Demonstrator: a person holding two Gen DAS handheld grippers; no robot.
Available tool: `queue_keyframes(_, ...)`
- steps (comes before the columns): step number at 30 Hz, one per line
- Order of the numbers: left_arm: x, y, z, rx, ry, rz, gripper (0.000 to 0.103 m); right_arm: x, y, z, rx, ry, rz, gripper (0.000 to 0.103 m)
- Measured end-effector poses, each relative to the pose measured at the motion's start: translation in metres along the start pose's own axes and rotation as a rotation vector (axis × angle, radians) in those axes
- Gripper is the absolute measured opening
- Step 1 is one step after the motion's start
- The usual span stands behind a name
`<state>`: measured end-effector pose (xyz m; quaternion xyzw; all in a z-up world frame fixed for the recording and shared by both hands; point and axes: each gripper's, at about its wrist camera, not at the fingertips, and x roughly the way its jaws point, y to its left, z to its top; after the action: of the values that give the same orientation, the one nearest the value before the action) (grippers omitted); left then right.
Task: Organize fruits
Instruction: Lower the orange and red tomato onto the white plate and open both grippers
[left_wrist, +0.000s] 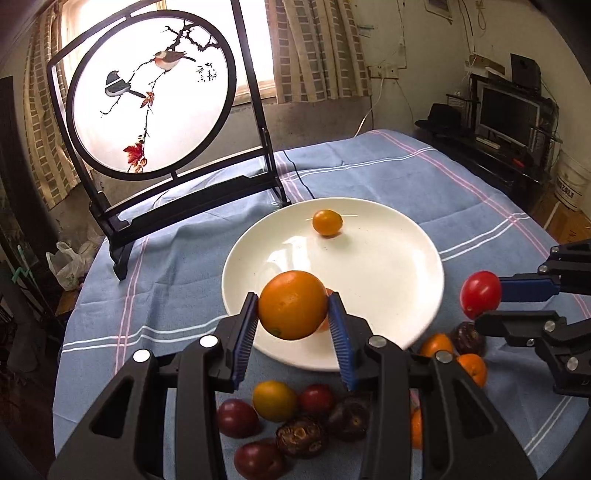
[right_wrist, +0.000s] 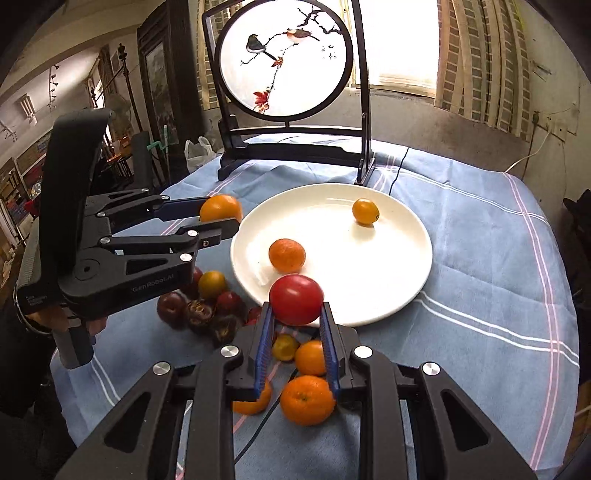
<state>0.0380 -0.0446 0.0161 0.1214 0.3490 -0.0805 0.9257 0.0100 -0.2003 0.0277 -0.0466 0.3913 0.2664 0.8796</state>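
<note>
Left hand-held gripper (left_wrist: 293, 314) reached level over the near rim of the round white ceramic plate (right_wrist: 388, 295), clamping a large smooth orange (left_wrist: 291, 304). Right hand-held gripper (right_wrist: 295, 314) gripped a round red tomato (right_wrist: 296, 299) at the plate's near edge. Plate contained a small yellow-orange kumquat (right_wrist: 365, 211) and a dimpled mandarin (right_wrist: 287, 254).

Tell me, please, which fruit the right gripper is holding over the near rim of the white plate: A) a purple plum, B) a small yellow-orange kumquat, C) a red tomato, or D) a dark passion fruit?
C: in the right wrist view the right gripper has its blue fingers closed on a red tomato at the white plate rim, while the left gripper holds an orange.
</note>
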Motion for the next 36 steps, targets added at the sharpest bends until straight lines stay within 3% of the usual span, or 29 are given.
queue_keyframes(19,0.074,0.011,0.015,-0.036,0.113,0.032,0.038,0.068,-0.023,0.035,-0.004,0.08,-0.054,0.026)
queue_keyframes(23,0.086,0.014,0.017,-0.063,0.154,0.02,0.038,0.08,-0.026,0.039,-0.002,0.102,-0.072,0.029)
queue_keyframes(24,0.089,0.016,0.017,-0.073,0.163,0.017,0.038,0.084,-0.026,0.04,-0.003,0.119,-0.065,0.04)
queue_keyframes(26,0.089,0.019,0.017,-0.095,0.157,0.024,0.057,0.084,-0.027,0.04,-0.003,0.105,-0.093,0.047)
queue_keyframes(27,0.087,0.02,0.017,-0.101,0.142,0.032,0.062,0.082,-0.028,0.04,-0.004,0.102,-0.096,0.047)
queue_keyframes(31,0.07,0.026,0.012,-0.105,0.123,0.027,0.064,0.059,-0.031,0.031,0.01,0.079,-0.073,0.047)
queue_keyframes(36,0.025,0.022,-0.011,-0.081,0.073,-0.025,0.069,0.013,-0.024,-0.006,-0.025,0.067,-0.032,0.049)
